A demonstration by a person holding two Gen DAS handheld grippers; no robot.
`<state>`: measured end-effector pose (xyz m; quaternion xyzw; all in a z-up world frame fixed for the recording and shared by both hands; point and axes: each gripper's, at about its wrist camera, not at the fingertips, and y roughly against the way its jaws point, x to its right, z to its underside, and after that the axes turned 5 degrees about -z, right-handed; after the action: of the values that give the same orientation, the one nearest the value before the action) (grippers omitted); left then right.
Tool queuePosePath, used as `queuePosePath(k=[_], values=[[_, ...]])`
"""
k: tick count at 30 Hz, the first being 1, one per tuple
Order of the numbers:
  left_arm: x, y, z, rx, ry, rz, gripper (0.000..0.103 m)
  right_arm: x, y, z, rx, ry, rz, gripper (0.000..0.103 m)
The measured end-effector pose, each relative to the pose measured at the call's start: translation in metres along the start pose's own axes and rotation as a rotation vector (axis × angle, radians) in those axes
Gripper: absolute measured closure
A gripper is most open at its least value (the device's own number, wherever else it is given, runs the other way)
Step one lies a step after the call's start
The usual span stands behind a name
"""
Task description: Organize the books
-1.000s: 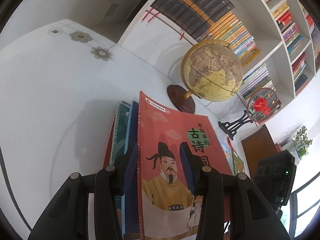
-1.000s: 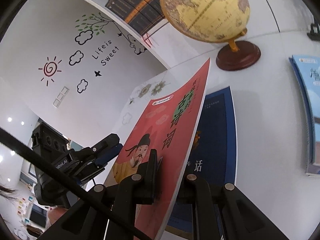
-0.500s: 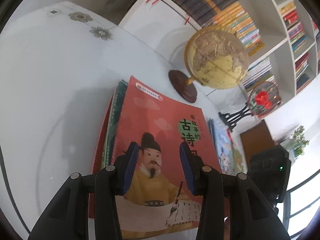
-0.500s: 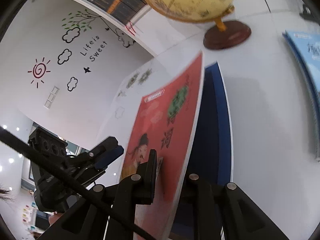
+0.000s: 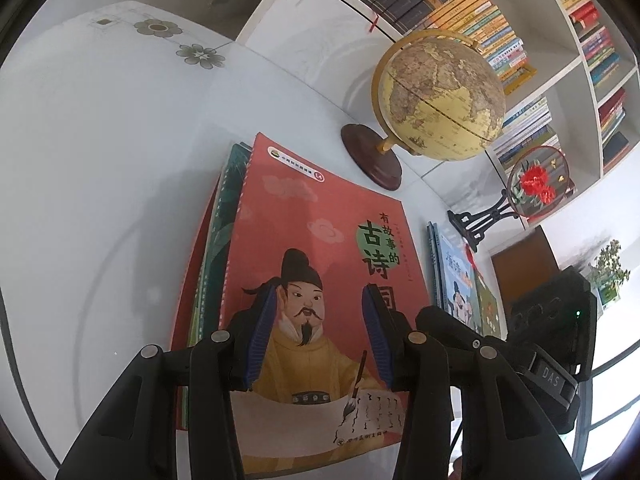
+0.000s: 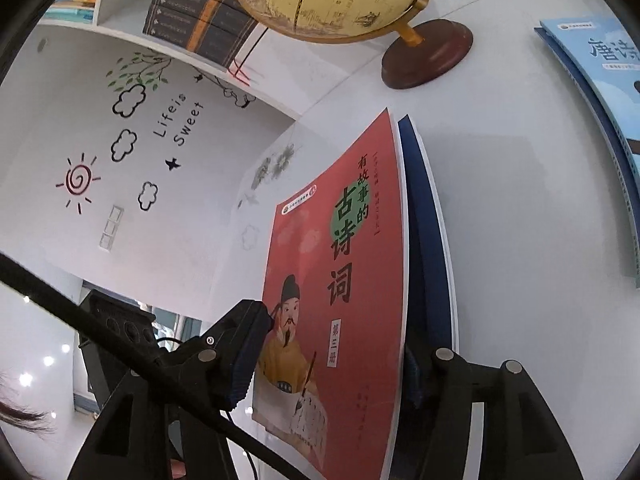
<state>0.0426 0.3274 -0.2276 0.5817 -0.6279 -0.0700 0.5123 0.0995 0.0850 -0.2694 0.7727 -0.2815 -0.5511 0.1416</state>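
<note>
A red poetry book [image 5: 320, 264] with a scholar on its cover lies on top of a stack of books [image 5: 218, 224] on the white table. My left gripper [image 5: 320, 336] is open, hovering just above the red cover. In the right wrist view the same red book [image 6: 340, 280] lies over a dark blue book [image 6: 424, 248]. My right gripper [image 6: 328, 364] is open with its jaws wide apart on either side of the red book's near edge. Its left pad [image 6: 244, 364] is clear of the cover.
A globe [image 5: 436, 96] on a brown base [image 5: 372, 156] stands behind the stack. A second pile of blue books [image 5: 460, 276] lies to the right, also seen in the right wrist view [image 6: 600, 120]. A fan ornament [image 5: 536, 180] and bookshelves [image 5: 560, 60] stand behind.
The red book has come down from tilted to flat on the stack. My right gripper has opened and let go of it. My left gripper stays open above it.
</note>
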Motion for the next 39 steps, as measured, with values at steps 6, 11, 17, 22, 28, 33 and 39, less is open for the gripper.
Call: queuePosePath(k=[6,11,17,22,28,33,39], values=[[0.002,-0.001,0.001,0.011,0.009,-0.021,0.062,0.008,0.010,0.000,-0.023,-0.001,0.001,0.045],[0.008,-0.002,-0.001,0.003,0.017,-0.060,0.061,0.016,0.026,-0.001,-0.027,-0.002,0.024,0.044],[0.025,-0.006,0.000,0.013,-0.004,-0.124,0.061,0.034,0.050,-0.003,-0.013,-0.005,0.087,0.041],[0.051,-0.016,-0.002,0.018,-0.031,-0.125,0.061,0.050,0.074,-0.008,0.007,-0.007,0.119,0.041],[0.092,-0.034,-0.002,0.029,-0.074,-0.118,0.061,0.057,0.105,-0.019,0.050,0.064,0.175,0.041],[0.124,-0.054,0.005,0.013,-0.099,-0.109,0.061,0.061,0.129,-0.028,0.080,0.137,0.246,0.041],[0.161,-0.080,0.008,0.000,-0.111,-0.097,0.055,0.072,0.156,-0.039,0.108,0.239,0.389,0.041]])
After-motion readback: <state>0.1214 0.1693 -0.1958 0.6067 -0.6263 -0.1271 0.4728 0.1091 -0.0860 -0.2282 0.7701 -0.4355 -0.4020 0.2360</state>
